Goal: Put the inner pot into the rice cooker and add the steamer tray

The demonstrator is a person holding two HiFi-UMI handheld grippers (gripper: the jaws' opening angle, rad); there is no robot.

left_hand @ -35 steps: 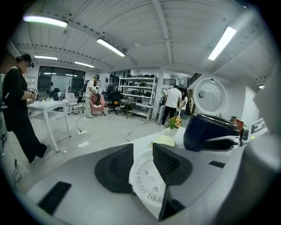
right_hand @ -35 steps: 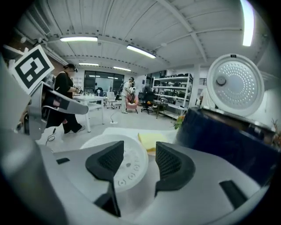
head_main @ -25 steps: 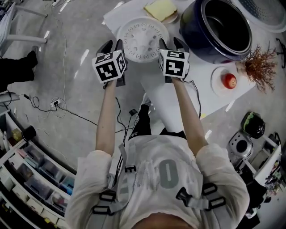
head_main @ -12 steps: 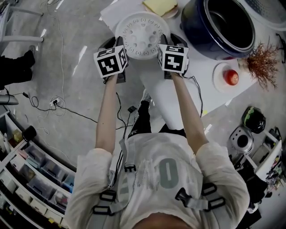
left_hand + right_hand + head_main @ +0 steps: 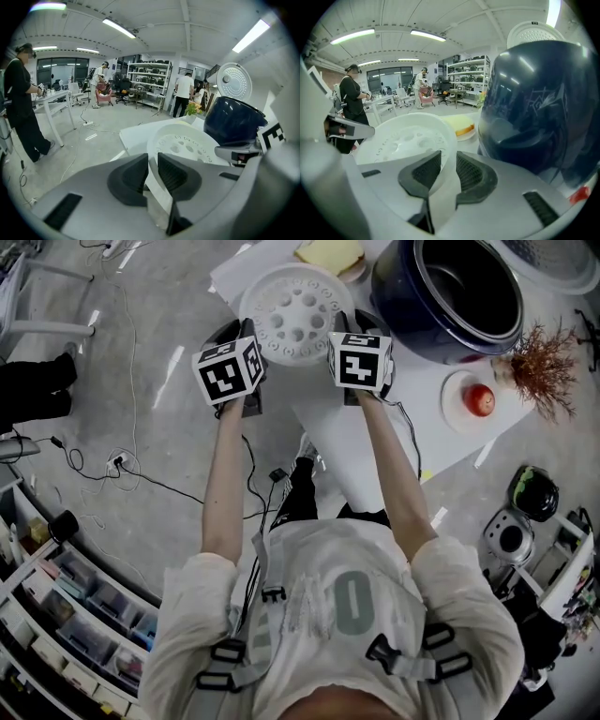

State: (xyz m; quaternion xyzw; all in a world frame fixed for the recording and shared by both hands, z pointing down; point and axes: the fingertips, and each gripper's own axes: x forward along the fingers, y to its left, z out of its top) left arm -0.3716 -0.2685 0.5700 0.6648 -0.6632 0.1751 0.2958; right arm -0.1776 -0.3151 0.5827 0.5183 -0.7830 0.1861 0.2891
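The white steamer tray (image 5: 295, 320), round with holes in its floor, rests on the white table (image 5: 356, 442) to the left of the dark blue rice cooker (image 5: 450, 296). My left gripper (image 5: 239, 336) has the tray's near-left rim between its jaws, which are closing. The left gripper view shows the rim (image 5: 151, 164) filling the narrow gap of my left gripper (image 5: 152, 172). My right gripper (image 5: 359, 329) is closing on the near-right rim. There the tray (image 5: 403, 136) sits in my right gripper (image 5: 447, 171), with the cooker (image 5: 539, 108) close on the right. The cooker stands open, its inside dark.
The cooker's white lid (image 5: 553, 259) stands up behind it. A yellow block on a plate (image 5: 330, 254) lies beyond the tray. A red apple on a saucer (image 5: 480, 399) and a dried plant (image 5: 544, 367) sit at the right. People (image 5: 18, 98) stand in the room behind.
Both pairs of jaws have narrowed onto the tray's rim. Tray and grippers have kept their places on the table's near corner.
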